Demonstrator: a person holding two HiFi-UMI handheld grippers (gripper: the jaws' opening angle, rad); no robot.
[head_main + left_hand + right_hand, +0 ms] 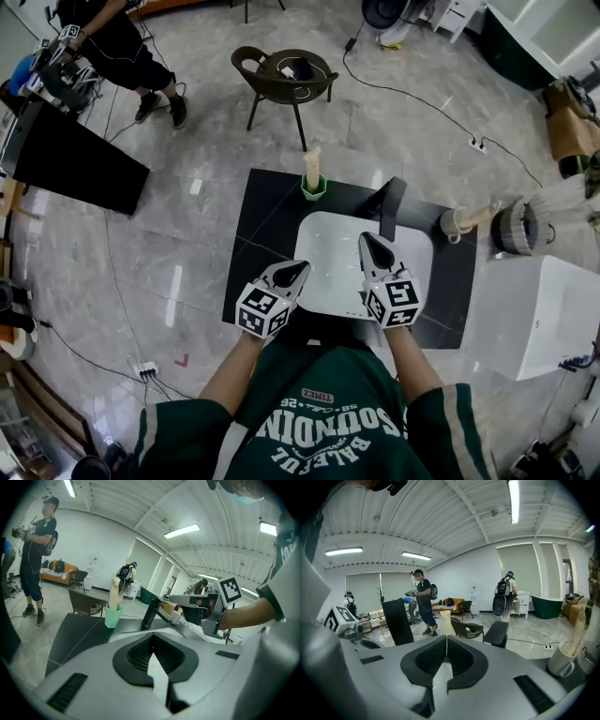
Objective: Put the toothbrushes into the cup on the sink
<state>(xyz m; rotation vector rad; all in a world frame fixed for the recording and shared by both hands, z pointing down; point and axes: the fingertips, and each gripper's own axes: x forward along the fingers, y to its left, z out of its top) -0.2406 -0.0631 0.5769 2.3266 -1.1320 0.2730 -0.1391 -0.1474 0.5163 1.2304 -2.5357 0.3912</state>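
A green cup stands on the black counter at the far rim of the white sink. Pale beige toothbrushes stick up out of it. The left gripper view shows the same cup and brushes ahead on the left. My left gripper is over the sink's near left edge, and its jaws are shut with nothing between them. My right gripper hangs over the basin near the black faucet, also shut and holding nothing.
A white mug with a wooden brush stands on the counter's right end, beside a white box. Behind the counter are a brown chair, a black board and a person. A cable and power strip lie on the floor.
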